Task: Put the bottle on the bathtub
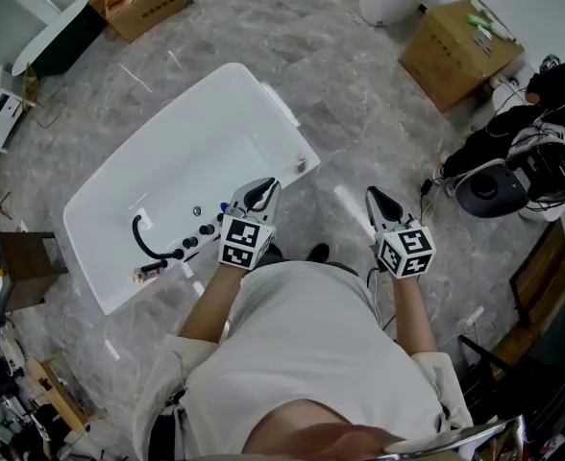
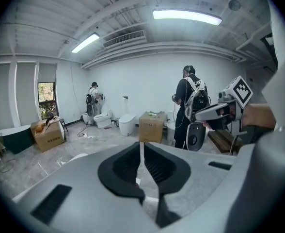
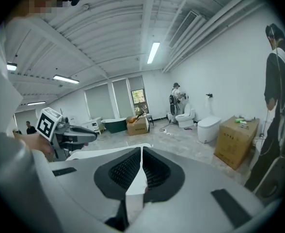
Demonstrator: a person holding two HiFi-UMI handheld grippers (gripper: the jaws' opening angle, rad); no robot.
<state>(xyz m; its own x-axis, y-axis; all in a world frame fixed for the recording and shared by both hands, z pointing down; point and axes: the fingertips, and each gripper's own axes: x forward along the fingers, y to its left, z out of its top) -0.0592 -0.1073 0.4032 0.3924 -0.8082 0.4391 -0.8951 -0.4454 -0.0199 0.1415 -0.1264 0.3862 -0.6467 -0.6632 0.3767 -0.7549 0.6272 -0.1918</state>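
A: Where's the bottle?

B: Prob. it's the small thing (image 1: 302,162) standing on the rim of the bathtub (image 1: 191,152), at the corner near the person. It's too tiny to say for sure. It sits up on the rim, not down in the bathtub.

A: Does a tong hold it?

B: No. The left gripper (image 1: 264,189) has its jaws pressed together w/ nothing in them. The right gripper (image 1: 373,198) is the same, closed up and empty. Each gripper's own view shows just floor past the tips.

A: Why are they held up like that?

B: The person stands just beside the bathtub's near side and holds both in front of the chest, tips pointing out, not down at anything. It looks like a rest pose. If that small thing is the bottle, the job is prob. done, since a flat rim is a good spot where it won't roll.

A: And the black hose (image 1: 143,243)?

B: It lies inside the bathtub at the near end, by the knobs, where the water comes in.

A: Any words to read?

B: None. Each gripper has a cube (image 1: 244,242) w/ black-and-white square marks, no letters. The cardboard box (image 1: 455,51), well apart from the bathtub, shows no print that can be read.
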